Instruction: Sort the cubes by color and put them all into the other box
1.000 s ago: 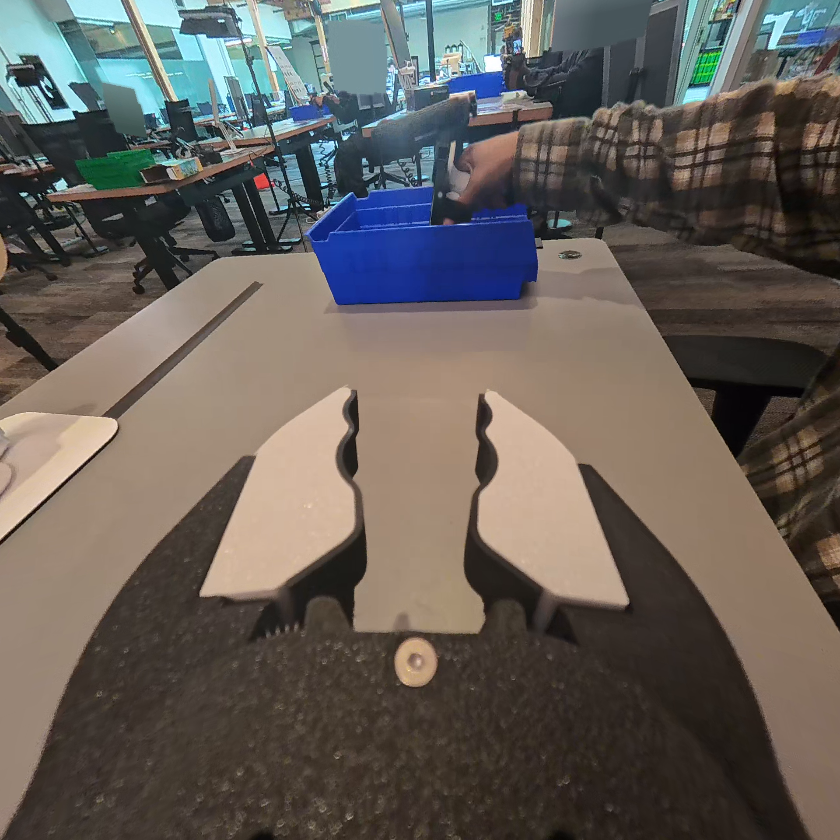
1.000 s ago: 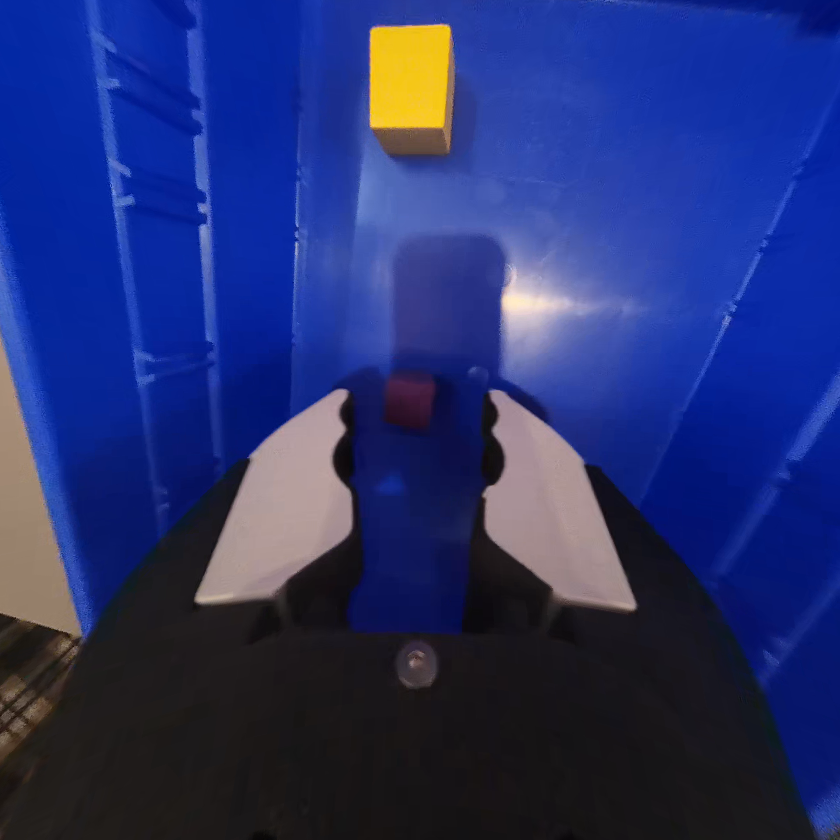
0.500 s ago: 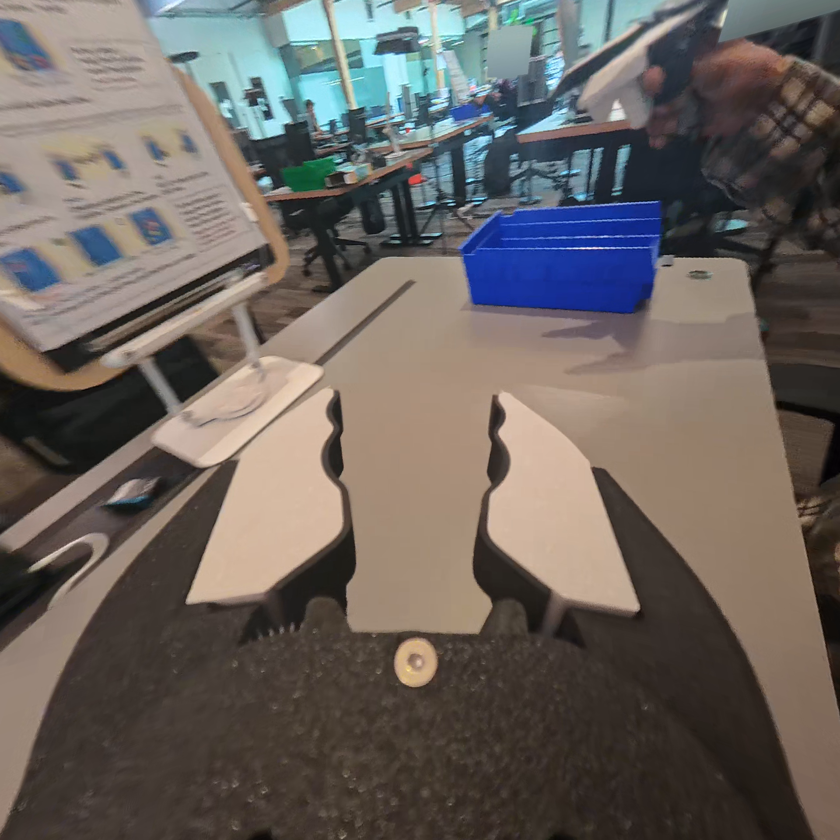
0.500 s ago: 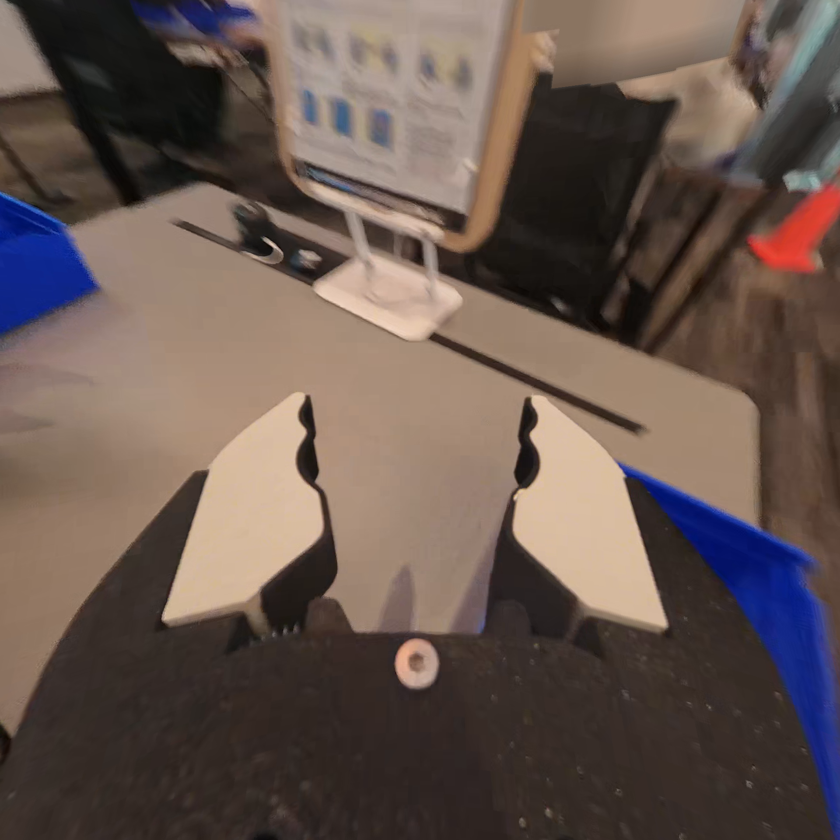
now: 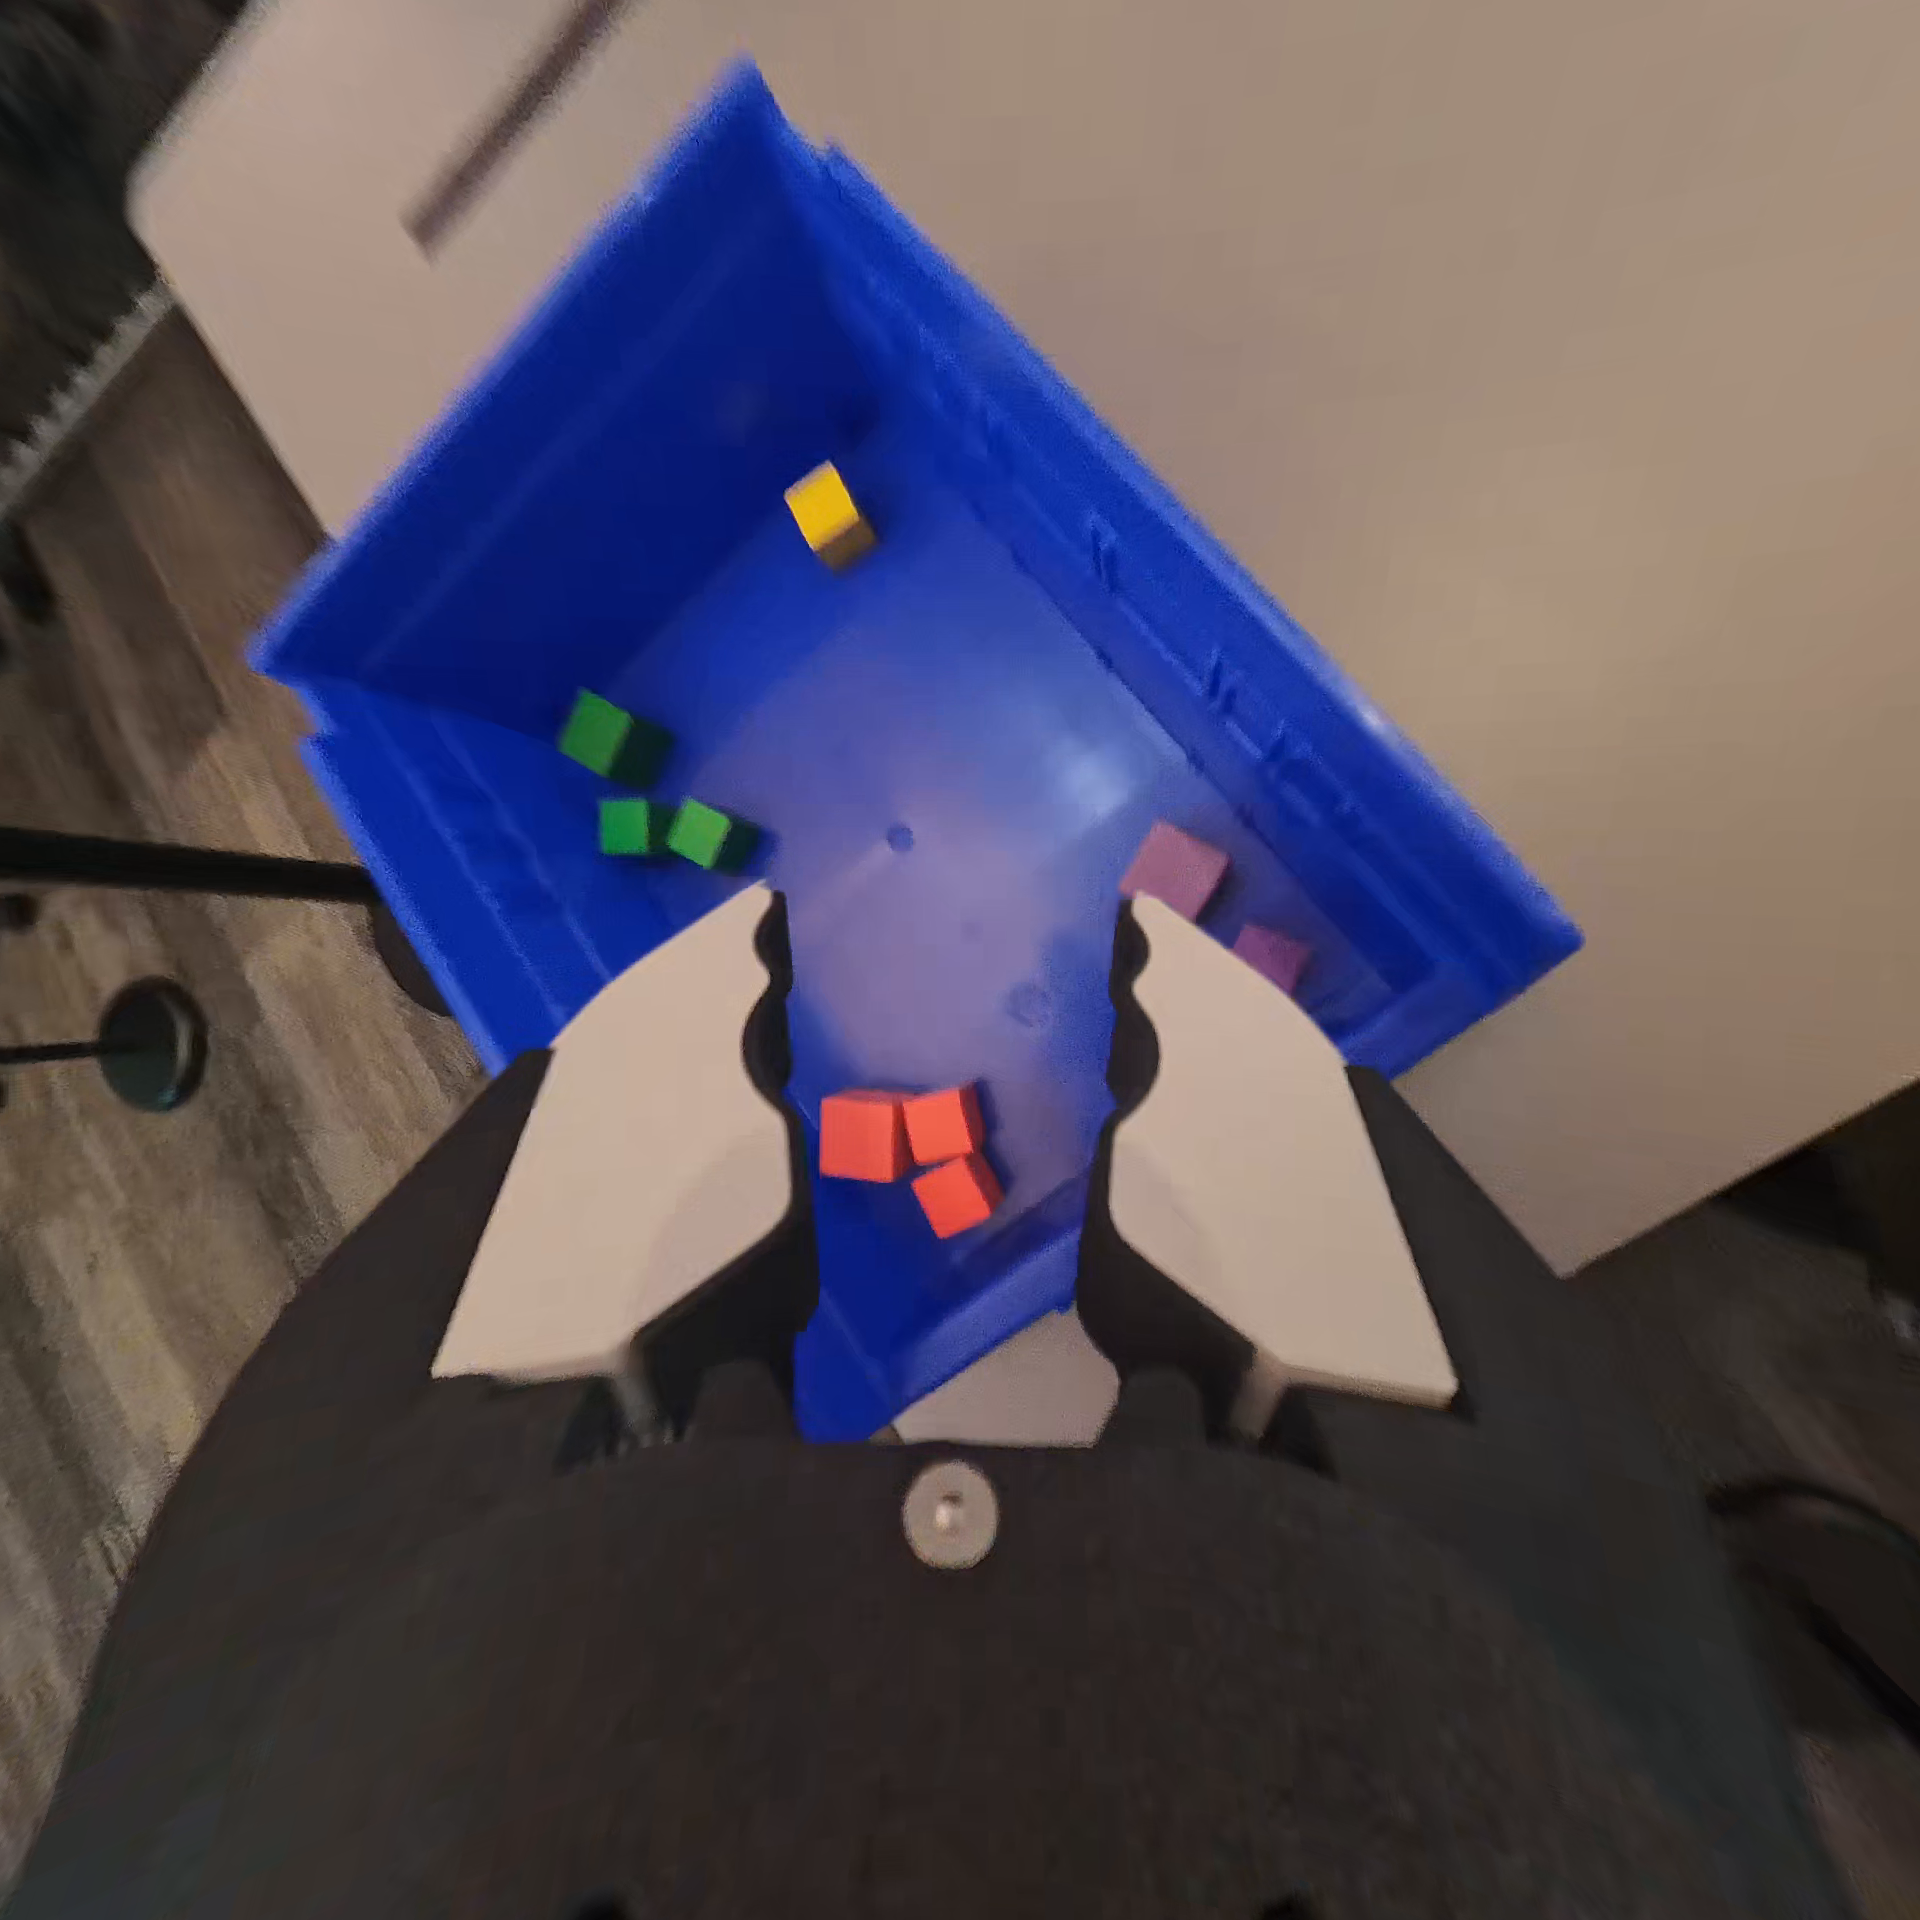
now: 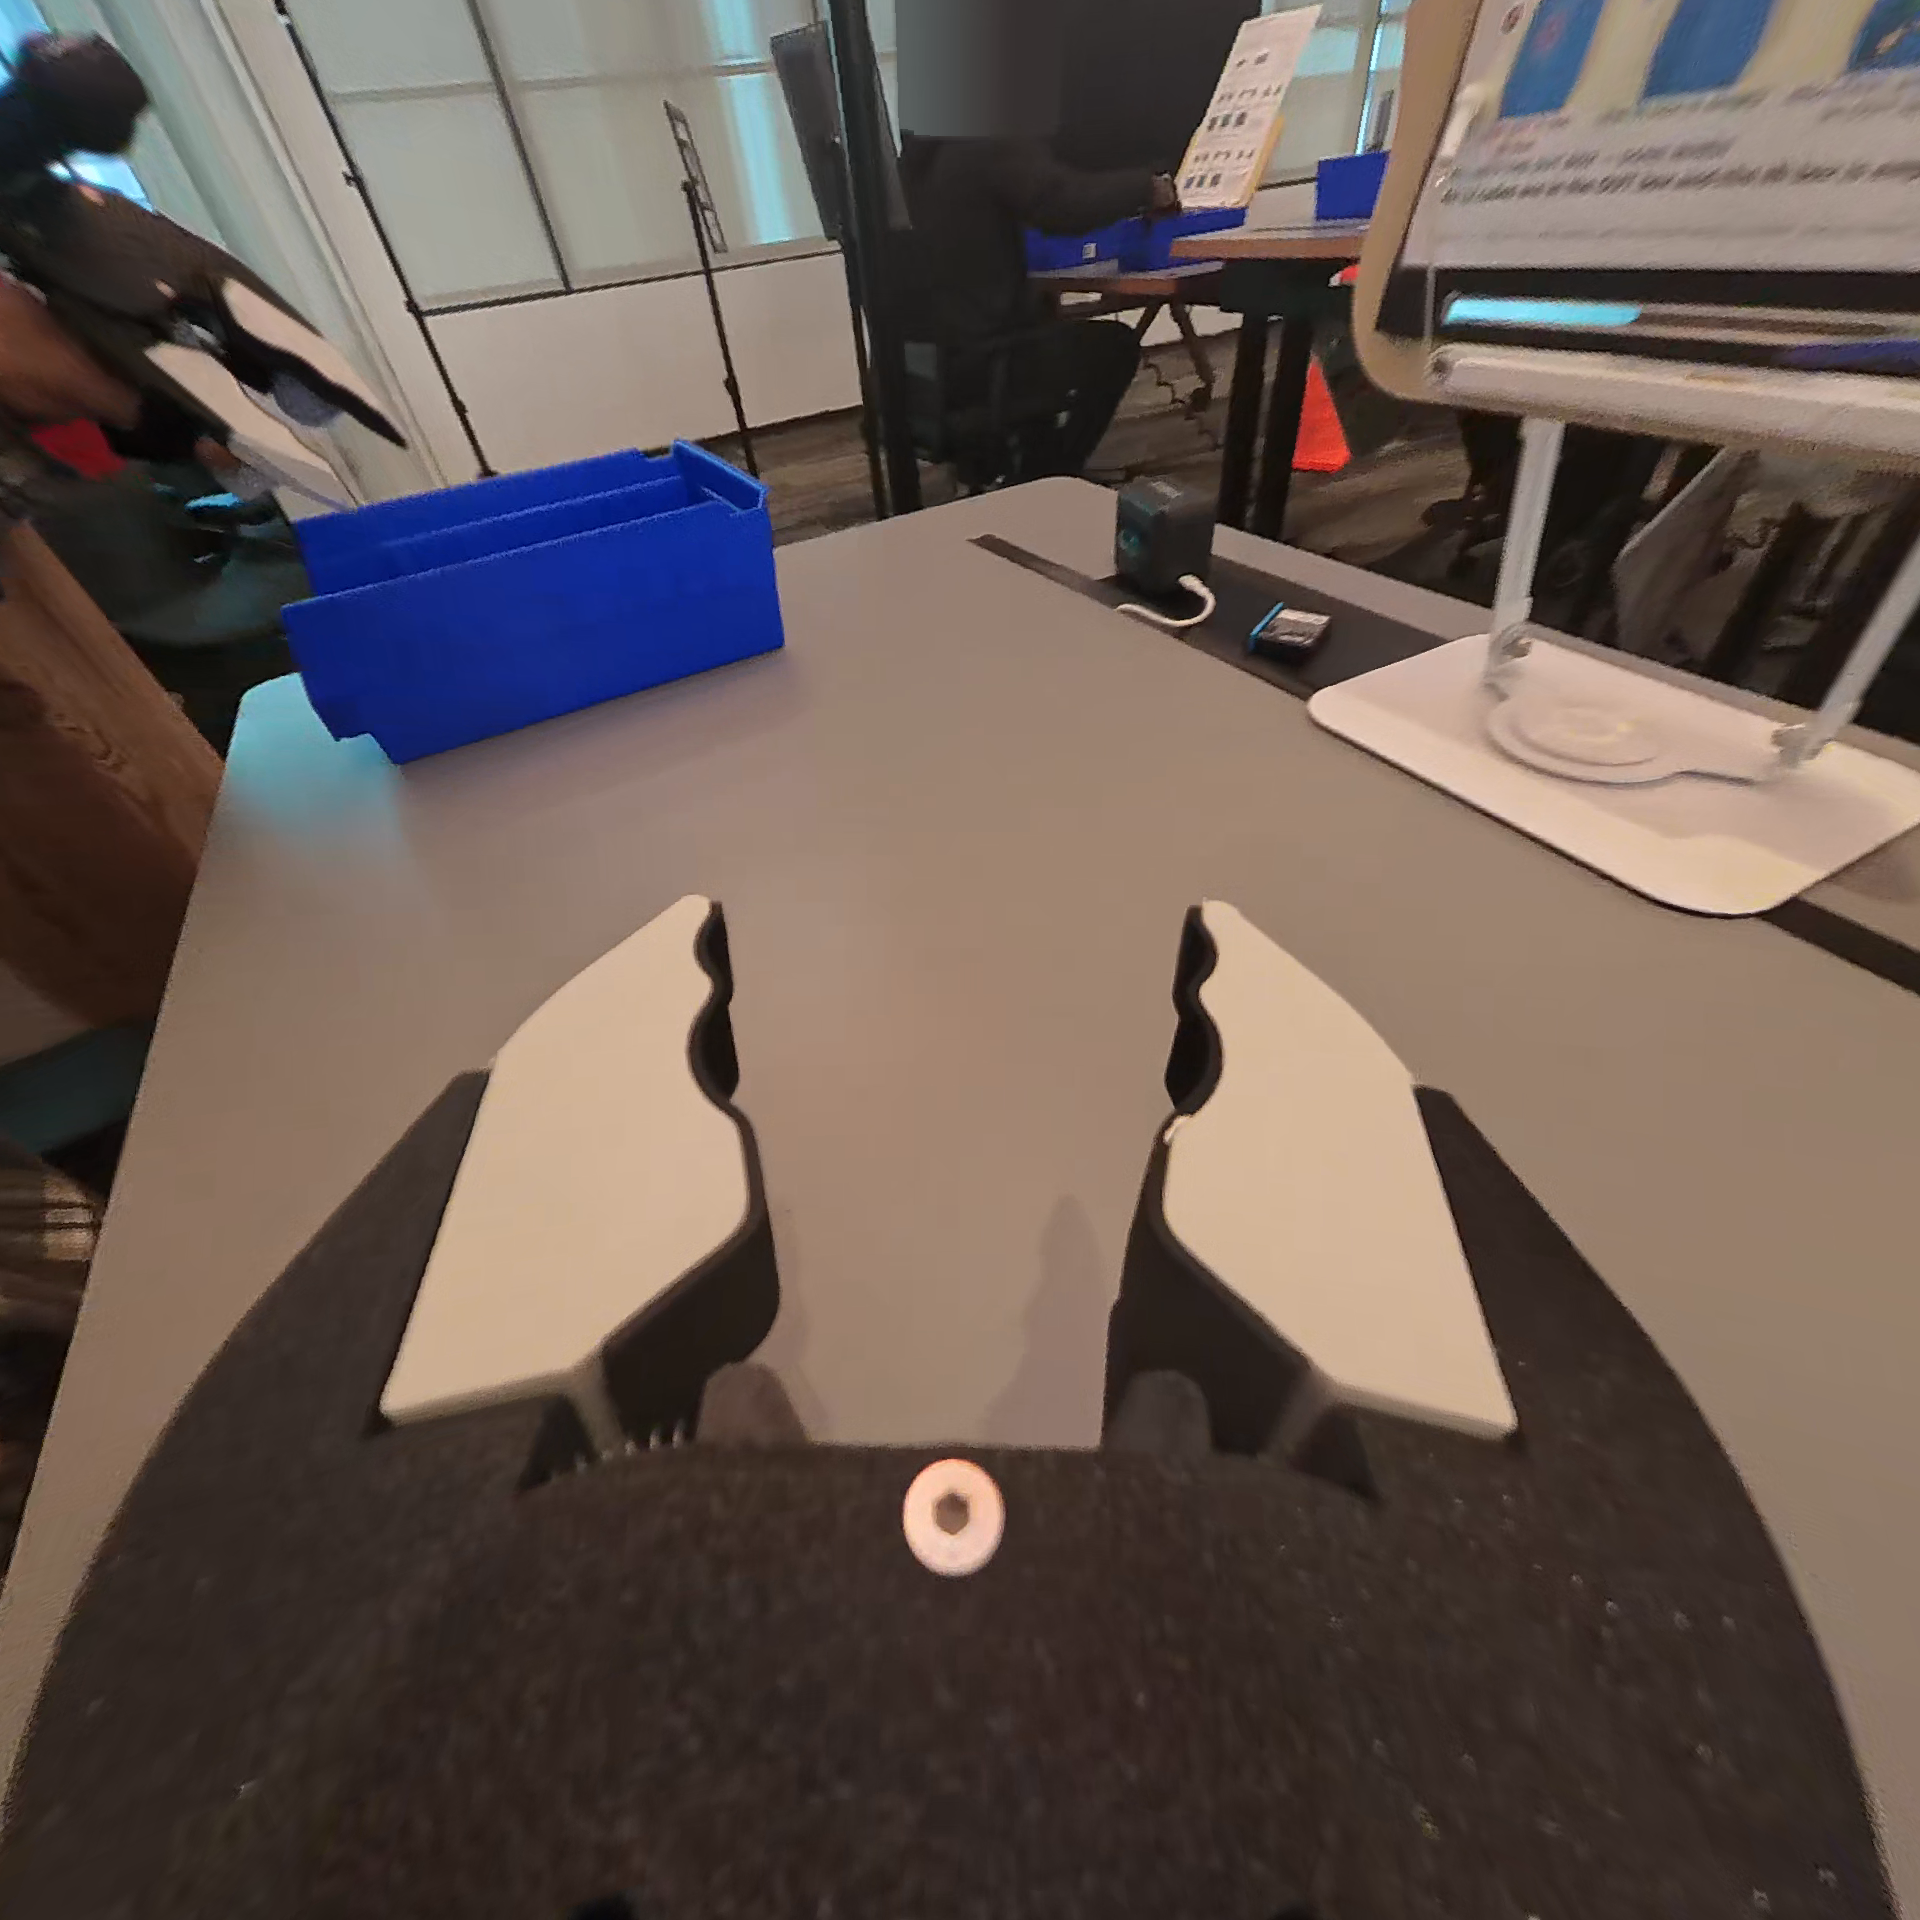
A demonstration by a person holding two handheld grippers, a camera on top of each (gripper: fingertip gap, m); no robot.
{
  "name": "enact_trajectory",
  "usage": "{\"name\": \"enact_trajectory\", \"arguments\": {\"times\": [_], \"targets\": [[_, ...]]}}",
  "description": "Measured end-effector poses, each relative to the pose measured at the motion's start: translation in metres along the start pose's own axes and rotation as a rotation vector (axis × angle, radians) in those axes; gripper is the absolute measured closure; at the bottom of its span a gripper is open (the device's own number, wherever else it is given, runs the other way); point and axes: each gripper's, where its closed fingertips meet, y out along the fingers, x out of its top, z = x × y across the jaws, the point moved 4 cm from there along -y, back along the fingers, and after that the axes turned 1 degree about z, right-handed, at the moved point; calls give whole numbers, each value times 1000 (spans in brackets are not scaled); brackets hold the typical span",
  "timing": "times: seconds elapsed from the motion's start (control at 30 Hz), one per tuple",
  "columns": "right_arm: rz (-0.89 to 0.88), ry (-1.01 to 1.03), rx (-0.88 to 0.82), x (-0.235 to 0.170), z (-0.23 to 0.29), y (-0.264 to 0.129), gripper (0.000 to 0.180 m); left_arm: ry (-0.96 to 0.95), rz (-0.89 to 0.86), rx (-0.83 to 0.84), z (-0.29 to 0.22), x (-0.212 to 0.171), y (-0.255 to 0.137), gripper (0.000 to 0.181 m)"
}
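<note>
In the left wrist view I look down into a blue box [image 5: 582,499] on a grey table corner. It holds a yellow cube [image 5: 828,514], three green cubes [image 5: 627,826], two purple cubes [image 5: 1177,870] and three red cubes [image 5: 860,1136], grouped by colour. My left gripper [image 5: 951,904] is open and empty above the box. My right gripper [image 6: 954,914] is open and empty over the bare grey table [image 6: 935,727]. A blue box [image 6: 530,613] stands at the far left corner, with the left gripper [image 6: 260,364] held above it.
A white stand base [image 6: 1600,769] carrying a printed board [image 6: 1662,187] stands at the right. A small dark device [image 6: 1153,540] and a small blue-black object [image 6: 1288,629] lie on a black strip behind. A person sits at a far desk. The floor shows beyond the table edge [image 5: 156,935].
The left gripper swung from looking across the table to looking down into a box of cubes. The right gripper let go of a purple cube, left its box and opened wider over the table.
</note>
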Motion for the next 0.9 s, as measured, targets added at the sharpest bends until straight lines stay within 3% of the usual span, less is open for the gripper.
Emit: {"name": "enact_trajectory", "arguments": {"times": [0.13,0.43,0.67,0.9], "targets": [[23,27,36,-9,9,15,99,65,76,-105,-4,-15,28,121],[92,18,0,-6,28,20,99,235,55,-339,-2,3,81,129],[139,7,-13,1,41,26,97,312,148,-542,-23,-21,87,136],[167,-19,10,8,51,45,96,341,126,-568,-40,-27,92,140]]}}
